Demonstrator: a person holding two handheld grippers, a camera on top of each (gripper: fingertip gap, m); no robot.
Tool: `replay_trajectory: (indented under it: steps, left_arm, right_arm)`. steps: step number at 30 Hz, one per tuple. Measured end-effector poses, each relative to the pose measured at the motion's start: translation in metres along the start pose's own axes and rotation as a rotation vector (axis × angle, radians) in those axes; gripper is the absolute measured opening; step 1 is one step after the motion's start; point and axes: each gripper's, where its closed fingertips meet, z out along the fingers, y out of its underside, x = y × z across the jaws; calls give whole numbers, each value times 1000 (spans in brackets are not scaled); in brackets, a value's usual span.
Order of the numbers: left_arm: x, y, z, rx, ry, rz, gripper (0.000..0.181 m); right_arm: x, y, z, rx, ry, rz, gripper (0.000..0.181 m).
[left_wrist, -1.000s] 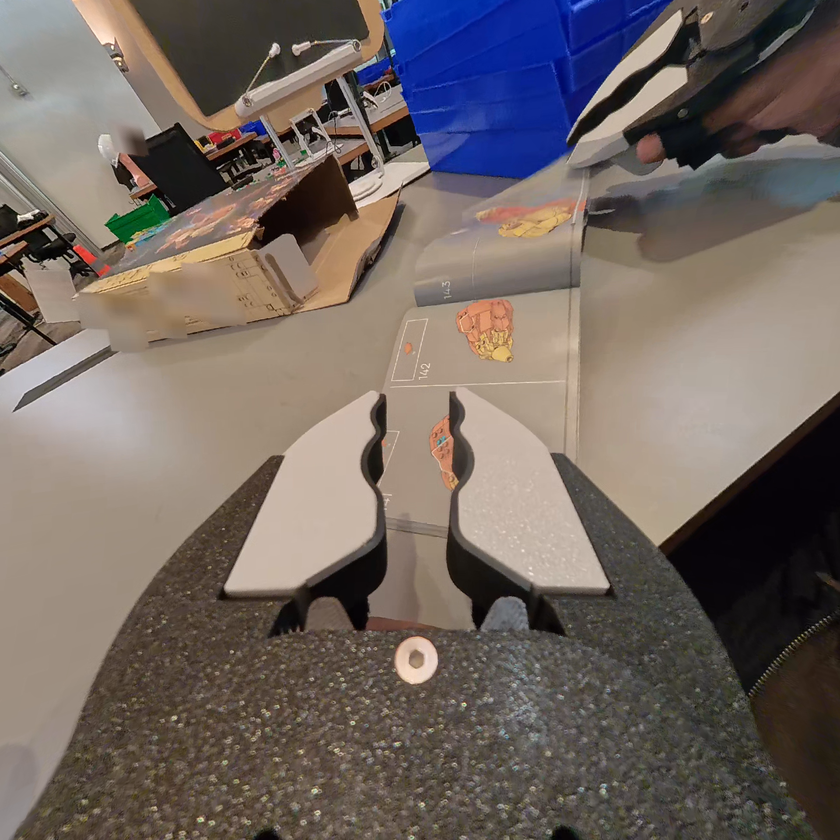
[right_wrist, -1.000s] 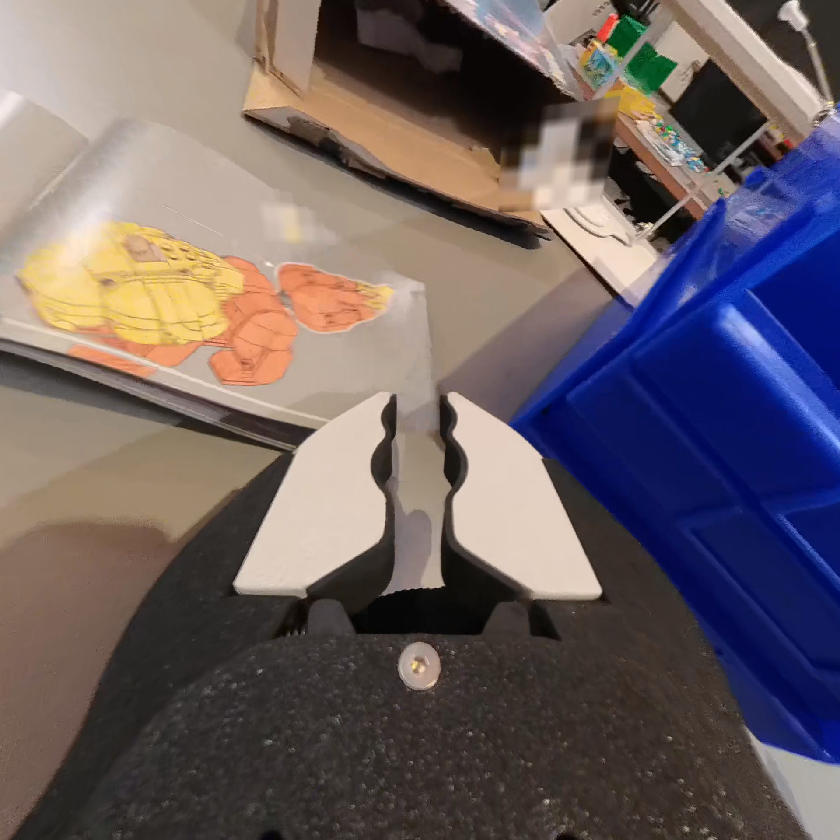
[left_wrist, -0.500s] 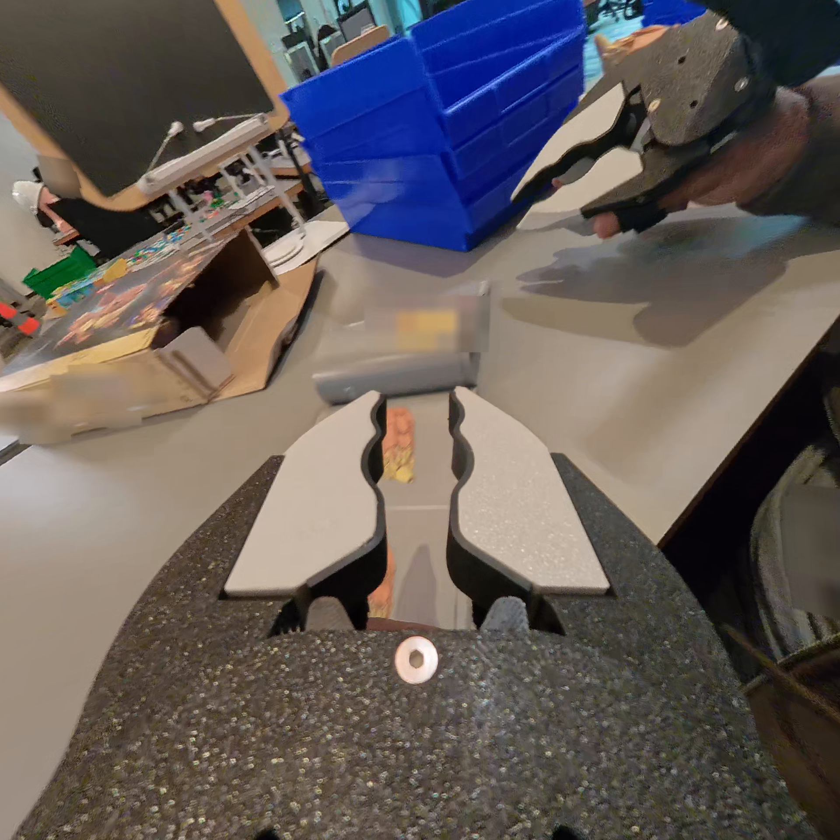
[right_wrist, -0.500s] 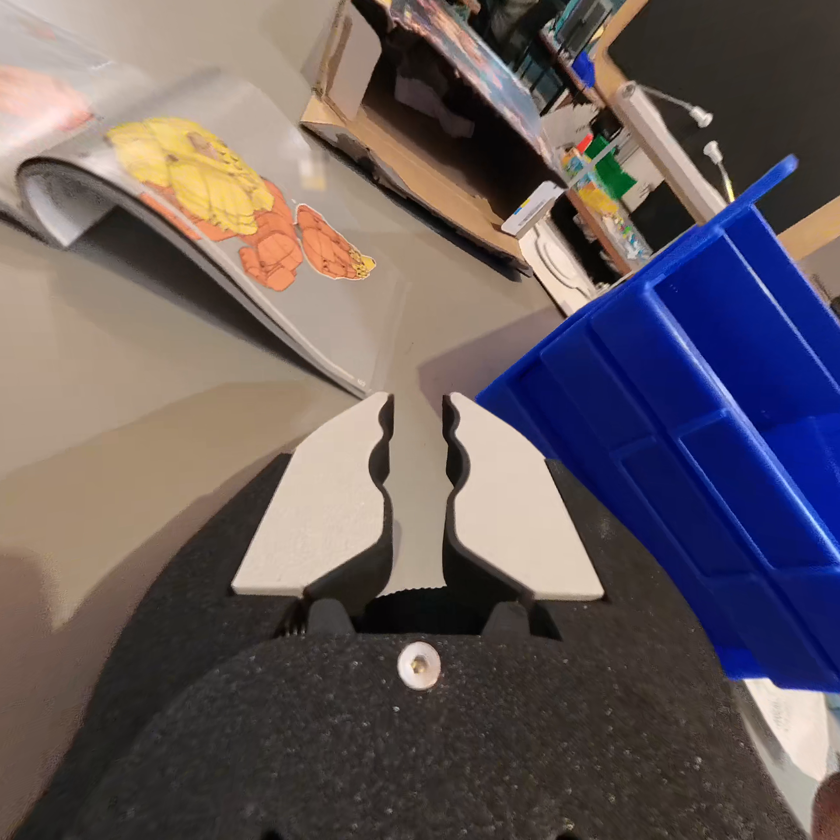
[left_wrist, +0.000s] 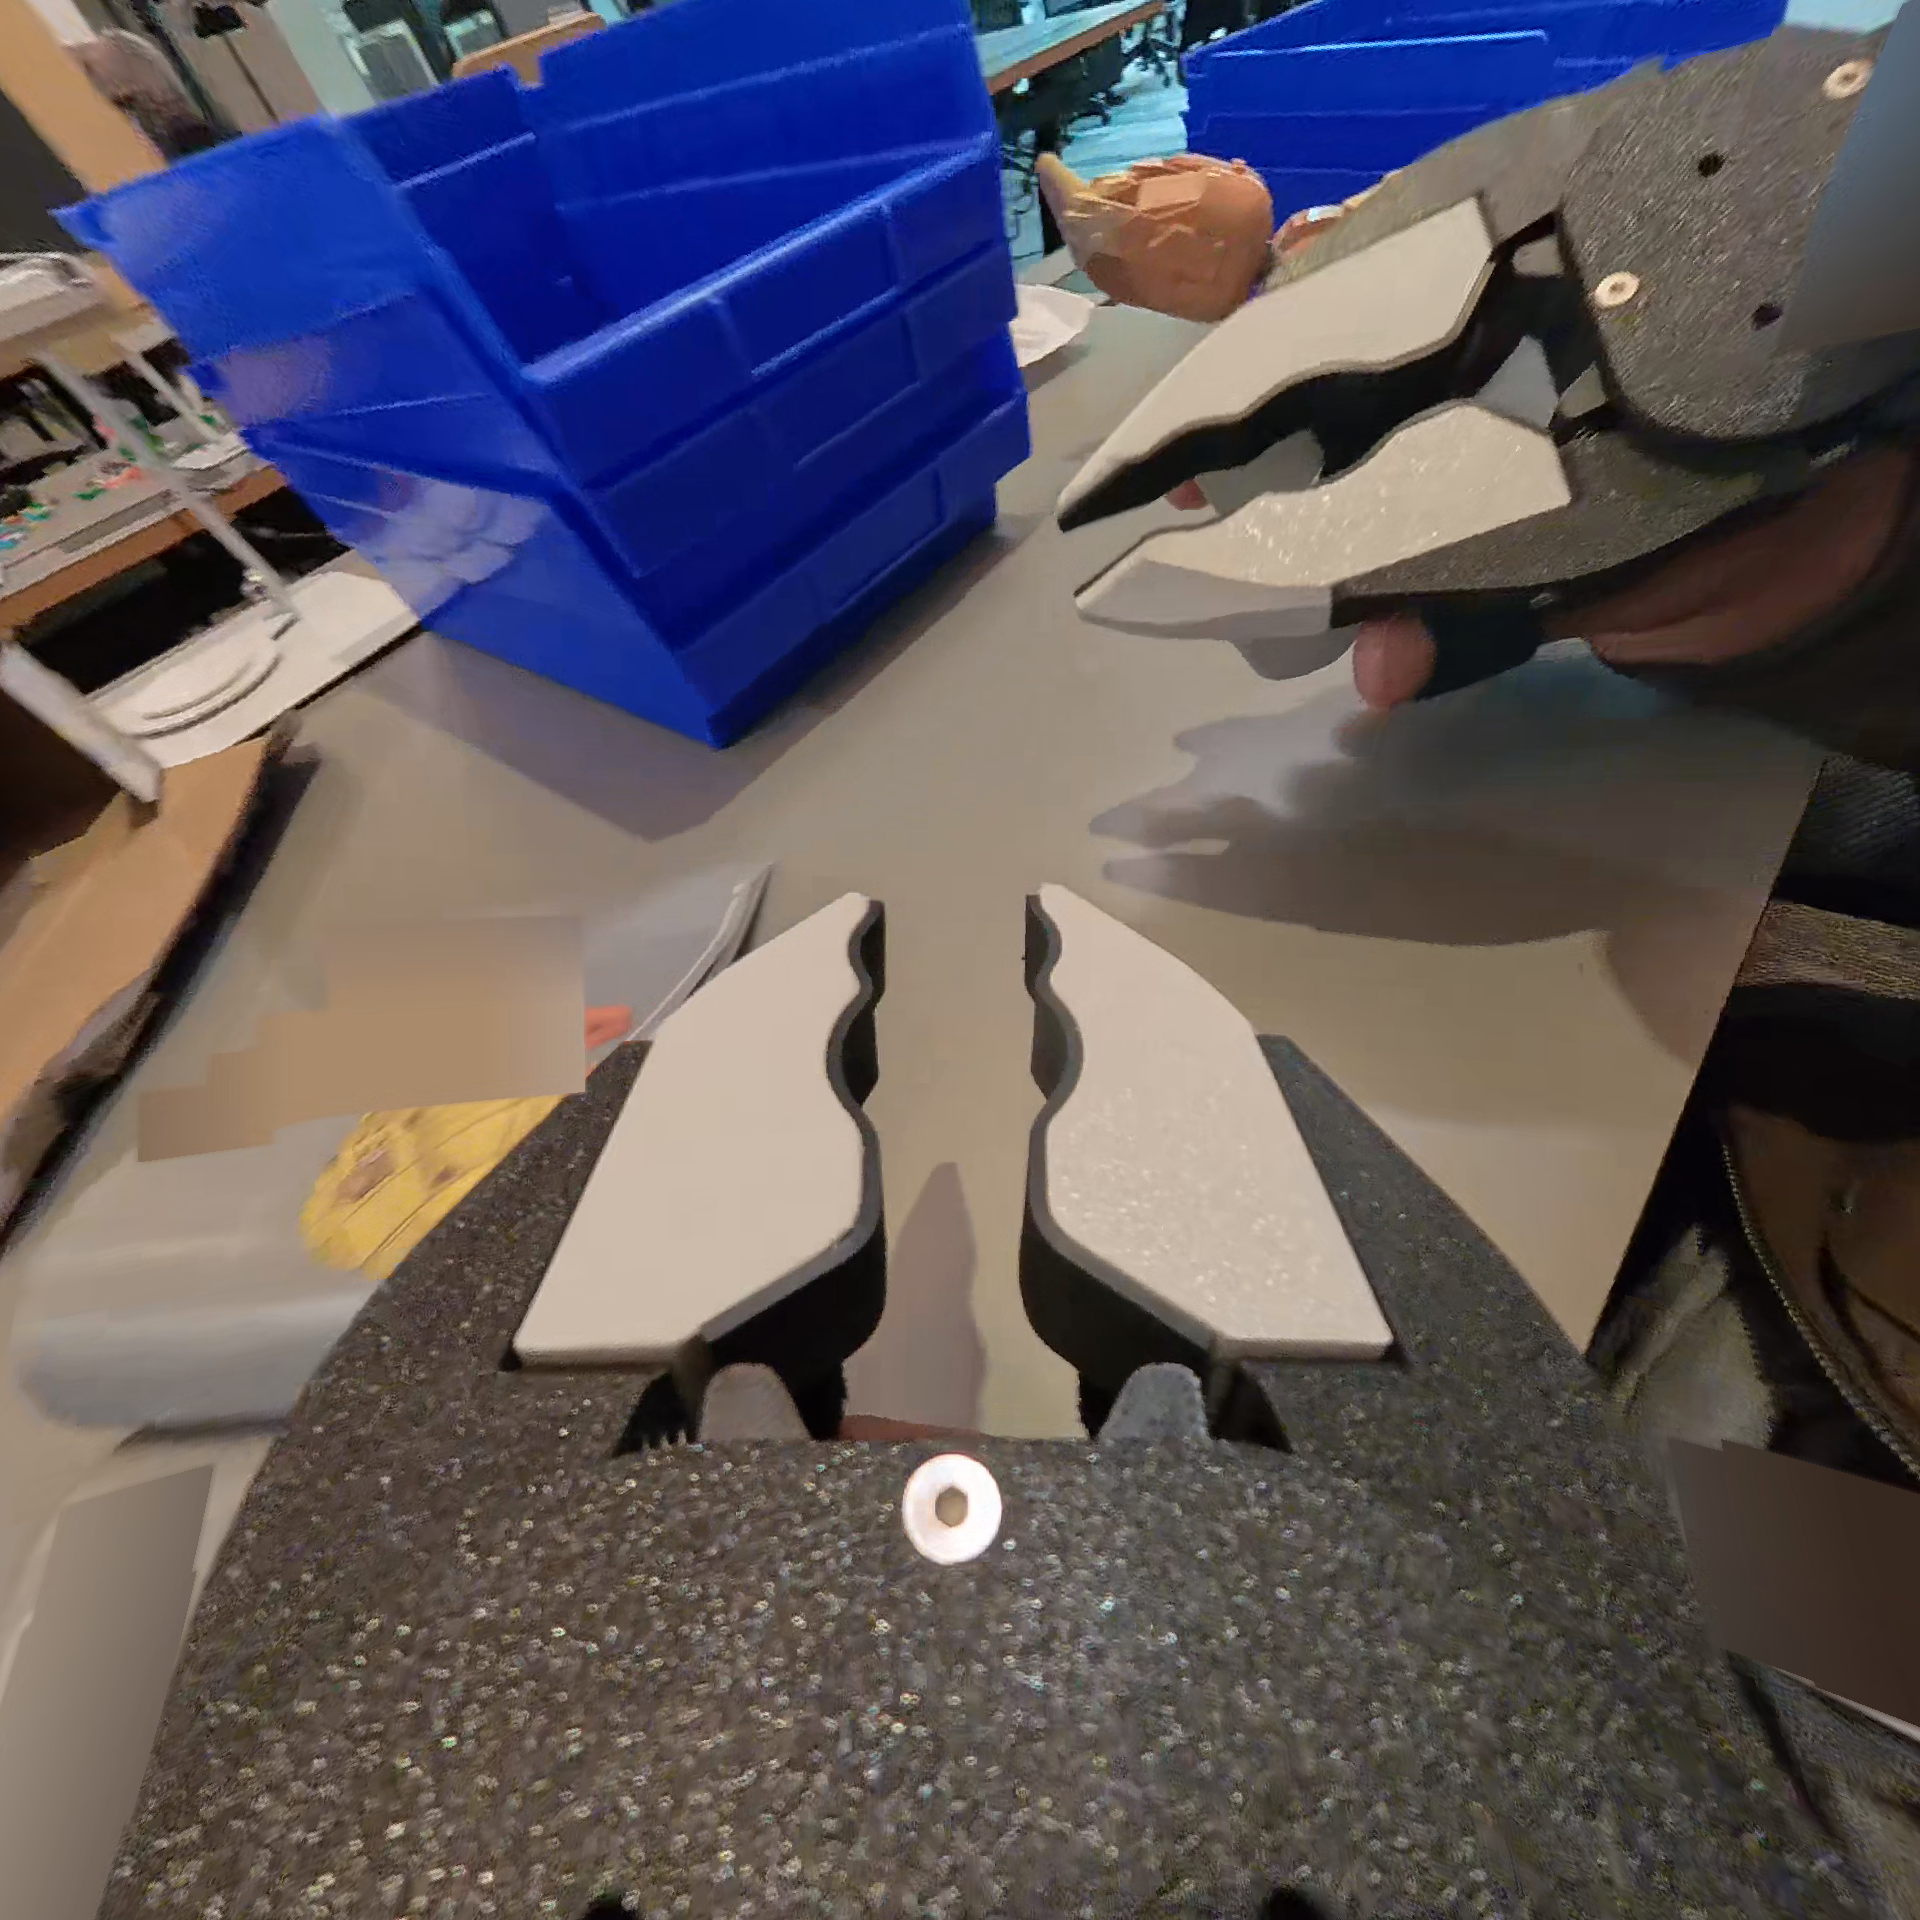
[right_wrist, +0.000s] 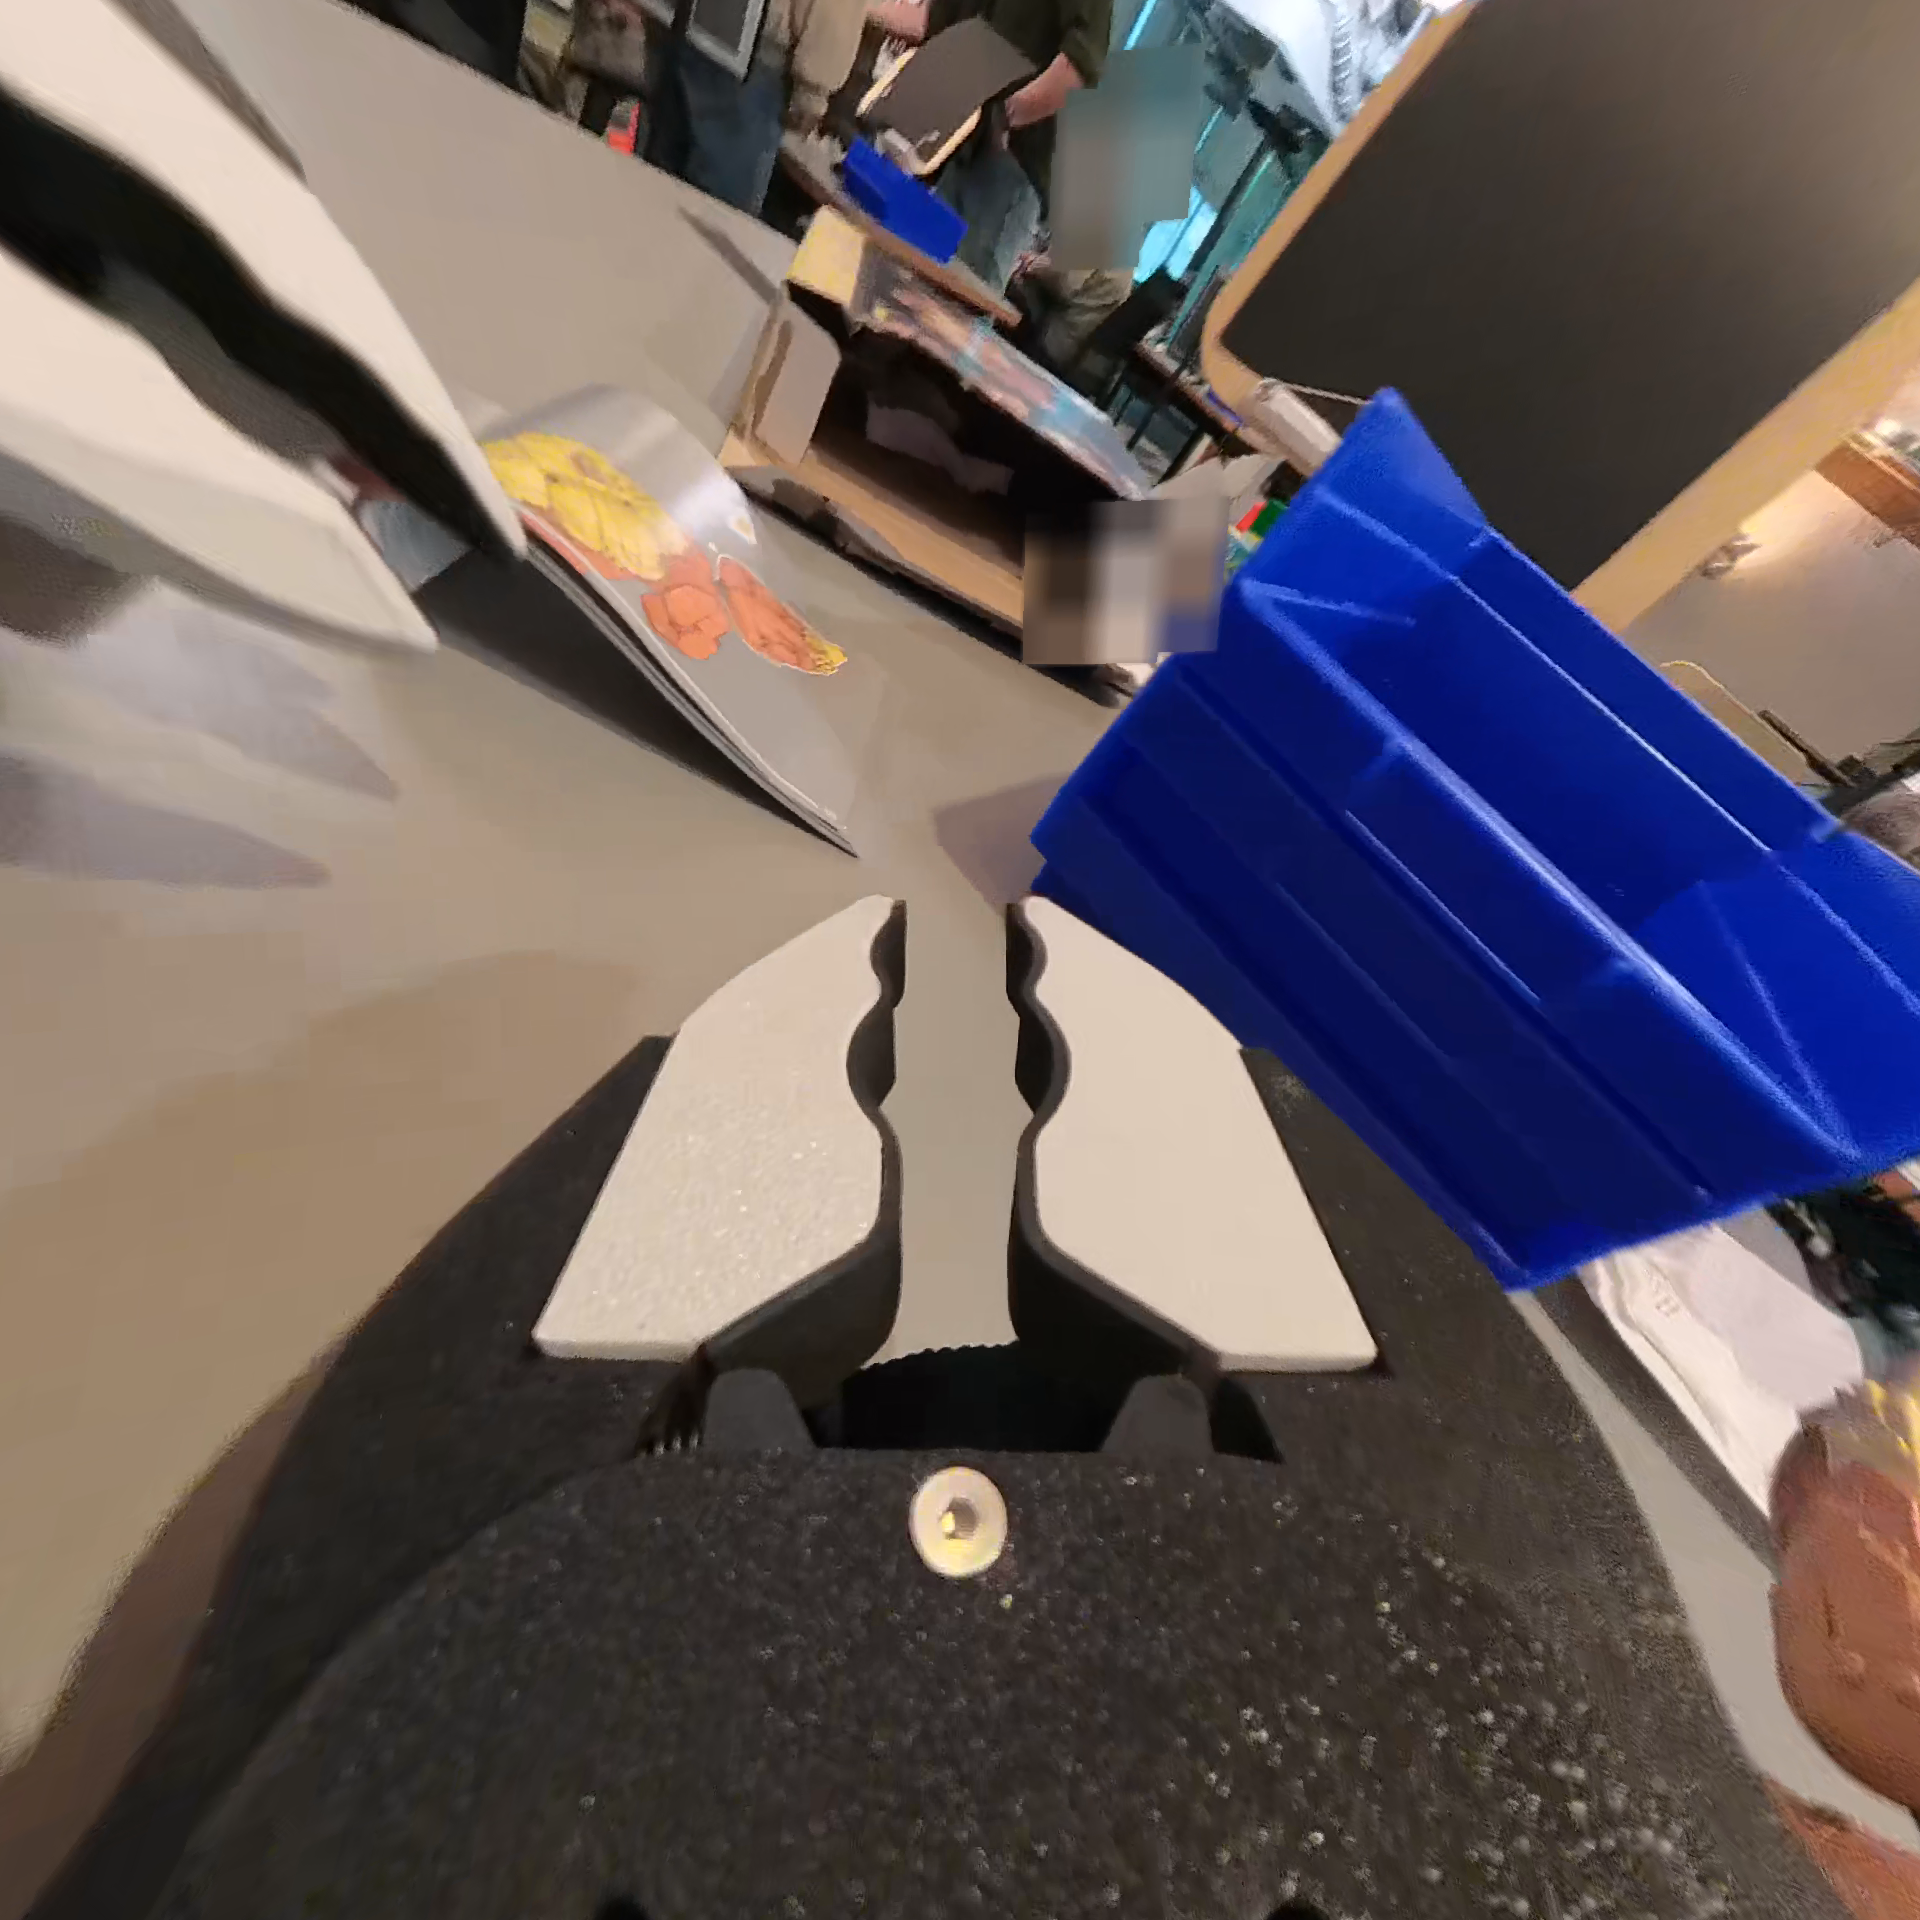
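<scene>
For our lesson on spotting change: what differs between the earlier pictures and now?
The right tool has let go of the booklet page and drawn back. The left tool swung right, off the booklet, over the table. Both tools are empty. The blue bins stayed put.

I count two claws: my left claw (left_wrist: 954, 914) and my right claw (right_wrist: 954, 914), each with two grey fingers and nothing between them. One grey surface (left_wrist: 935, 769) carries everything. On it I count one open booklet (right_wrist: 748, 665) with yellow and orange model pictures on its page, one stack of blue bins (left_wrist: 665, 416) with at least three nested together, and one opened cardboard box (right_wrist: 894, 457) far left. I see one brown faceted model (left_wrist: 1174, 249) beyond the bins, and more blue bins (left_wrist: 1351, 94) far right, number unclear.
</scene>
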Motion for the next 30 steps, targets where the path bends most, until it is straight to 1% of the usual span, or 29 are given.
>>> replay_trajectory:
  steps: [5,8,12,14,15,17,20,22,24,25,26,27,30]
  left_arm:
    - [26,-4,41,-16,67,-13,26]
    - [32,-10,56,-16,70,35,30]
    - [38,-22,70,31,126,13,39]
    - [37,-34,74,96,152,-14,44]
    - [37,-44,75,159,174,-42,48]
    - [38,-65,71,290,241,-150,50]
    - [33,-91,63,425,331,-303,58]
    - [25,-103,58,501,346,-341,59]
    - [21,-111,52,557,369,-360,58]
    - [20,-113,50,579,368,-355,58]
    - [21,-113,49,581,371,-345,58]
    - [23,-111,50,574,382,-341,58]
    - [29,-104,54,518,411,-362,57]
  right_arm:
    - [29,8,-27,42,84,79,18]
    - [44,24,-41,13,117,111,21]
    - [64,44,-64,-8,178,138,26]
    - [72,53,-74,-20,208,150,30]
    - [76,55,-80,-20,227,148,34]
    - [82,56,-89,-6,249,162,36]
    - [94,60,-97,0,277,188,45]
    - [112,61,-105,-13,321,171,51]
    - [139,58,-117,-37,376,119,54]
    - [155,59,-122,-73,390,98,54]
    - [169,63,-125,-129,372,93,58]
    - [181,72,-126,-204,323,111,64]
    - [192,112,-124,-481,68,218,83]
